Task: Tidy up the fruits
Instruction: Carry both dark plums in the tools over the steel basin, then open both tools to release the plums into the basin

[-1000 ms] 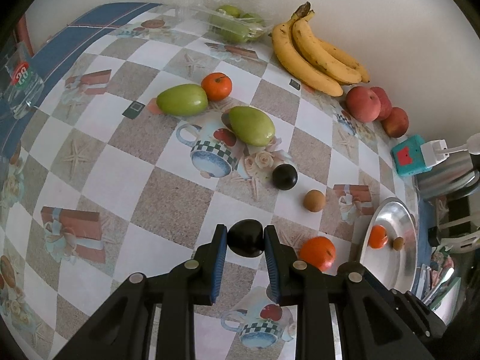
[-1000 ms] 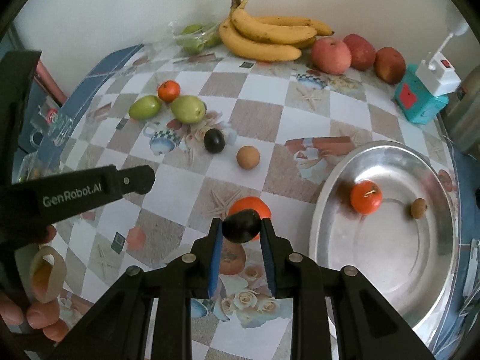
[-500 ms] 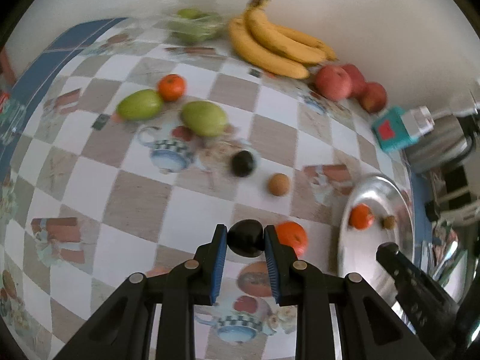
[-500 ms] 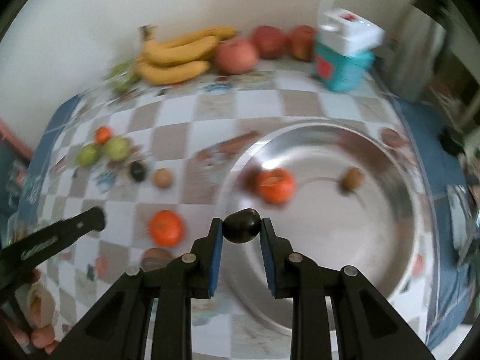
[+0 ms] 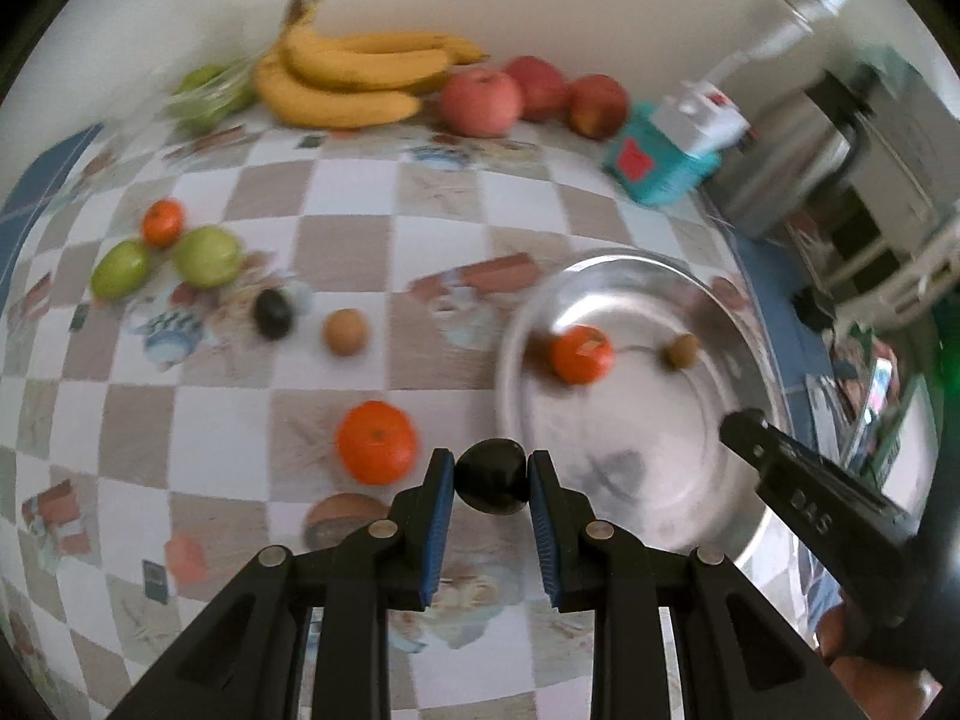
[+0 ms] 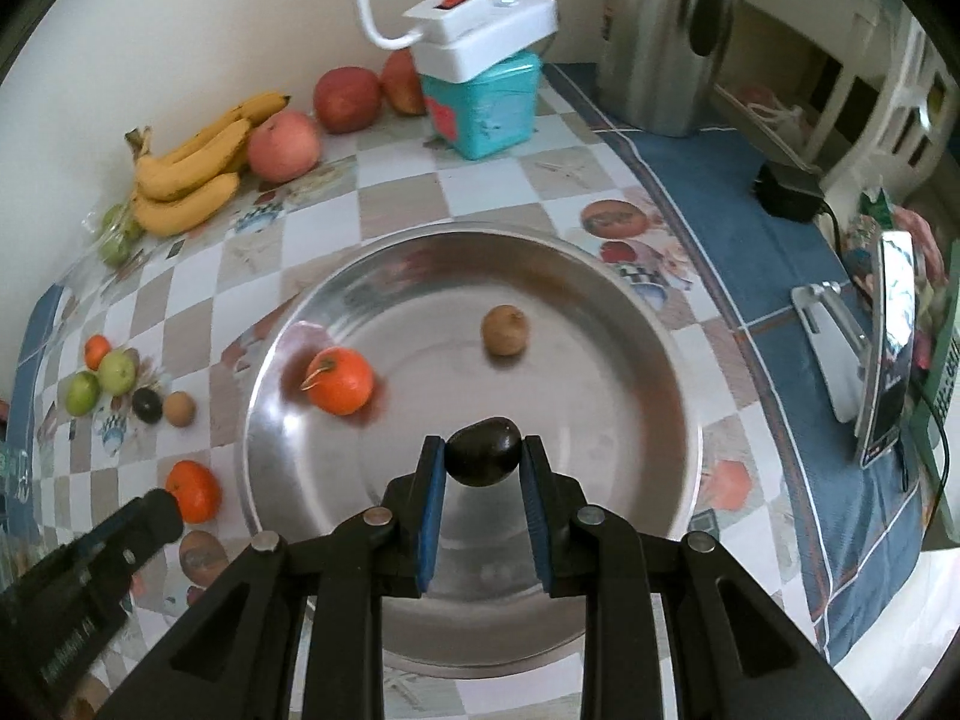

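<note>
Now each hand-held gripper, left [image 5: 492, 477] and right [image 6: 483, 459], squeezes a dark fruit to drop into the bowl [image 6: 672, 360] just ahead.

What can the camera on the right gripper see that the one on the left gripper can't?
Only the right wrist view shows the phone on a stand and the black adapter at the table's blue edge. Only the left wrist view shows the left gripper shut on a dark fruit; the right gripper grips another dark fruit over the metal bowl. Both show the bananas, apples and bowl.
</note>
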`<state>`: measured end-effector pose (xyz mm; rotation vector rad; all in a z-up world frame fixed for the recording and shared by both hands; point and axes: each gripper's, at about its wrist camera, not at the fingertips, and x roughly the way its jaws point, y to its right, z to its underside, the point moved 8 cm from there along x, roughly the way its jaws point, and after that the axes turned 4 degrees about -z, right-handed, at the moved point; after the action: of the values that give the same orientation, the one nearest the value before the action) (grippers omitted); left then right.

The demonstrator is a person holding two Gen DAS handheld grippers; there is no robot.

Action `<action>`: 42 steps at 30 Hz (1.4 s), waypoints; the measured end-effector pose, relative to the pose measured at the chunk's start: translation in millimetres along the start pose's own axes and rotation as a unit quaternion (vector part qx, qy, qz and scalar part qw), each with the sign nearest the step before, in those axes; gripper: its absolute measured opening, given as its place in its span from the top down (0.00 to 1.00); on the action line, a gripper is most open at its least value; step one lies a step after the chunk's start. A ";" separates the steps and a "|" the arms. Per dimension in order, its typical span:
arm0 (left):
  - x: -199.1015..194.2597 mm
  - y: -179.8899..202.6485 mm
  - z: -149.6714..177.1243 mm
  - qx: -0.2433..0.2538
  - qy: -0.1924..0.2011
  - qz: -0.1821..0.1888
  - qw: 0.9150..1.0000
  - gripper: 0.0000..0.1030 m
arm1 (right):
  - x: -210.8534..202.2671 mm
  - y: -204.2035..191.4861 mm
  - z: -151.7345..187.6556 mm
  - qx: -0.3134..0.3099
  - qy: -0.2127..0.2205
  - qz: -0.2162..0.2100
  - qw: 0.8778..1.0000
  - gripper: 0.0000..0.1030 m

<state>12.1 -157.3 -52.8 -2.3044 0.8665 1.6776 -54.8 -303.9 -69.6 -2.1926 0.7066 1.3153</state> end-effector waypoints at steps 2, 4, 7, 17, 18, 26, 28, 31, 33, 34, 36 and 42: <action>1.7 11.6 2.4 0.016 0.001 0.007 1.000 0.74 | -1.0 3.8 -1.0 0.007 0.002 0.001 1.000 0.75; 4.9 21.2 5.0 0.030 -0.001 0.013 0.999 0.74 | -2.3 9.1 -2.0 0.017 0.005 0.002 1.000 0.75; 9.7 28.6 5.2 0.041 0.002 0.014 0.999 0.74 | -1.2 13.5 -2.2 0.022 0.003 0.004 1.000 0.75; 21.1 42.0 2.5 0.084 0.016 0.000 0.996 0.73 | 14.7 15.1 6.2 0.025 -0.027 0.003 0.999 0.74; 22.5 42.4 2.6 0.085 0.015 -0.002 0.996 0.72 | 14.9 15.0 6.3 0.025 -0.028 0.002 0.999 0.74; 25.7 45.4 2.7 0.094 0.016 -0.005 0.995 0.72 | 21.4 12.9 10.7 0.022 -0.044 0.002 0.999 0.74; 26.3 44.6 2.7 0.094 0.016 -0.008 0.995 0.66 | 22.6 12.1 11.3 0.020 -0.047 0.001 0.999 0.74; 27.4 42.3 2.5 0.091 0.014 -0.012 0.996 0.57 | 23.8 13.9 11.8 0.024 -0.051 0.001 0.998 0.74; 26.5 41.4 2.1 0.089 0.014 -0.012 0.996 0.57 | 24.3 15.1 11.7 0.026 -0.052 0.003 0.998 0.72; 26.0 41.3 1.8 0.091 0.015 -0.013 0.996 0.57 | 24.7 15.9 11.4 0.026 -0.052 0.005 0.998 0.70; 24.7 40.4 1.0 0.089 0.017 -0.014 0.996 0.55 | 24.3 17.0 10.9 0.027 -0.051 0.009 0.998 0.63; 24.2 31.3 -1.3 0.074 0.013 -0.018 0.997 0.42 | 22.9 21.3 10.1 0.036 -0.047 0.015 0.998 0.48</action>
<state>1.2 -192.2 -68.2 -2.2338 0.9166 1.5182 -66.0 -317.6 -97.4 -2.0570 0.7405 1.3775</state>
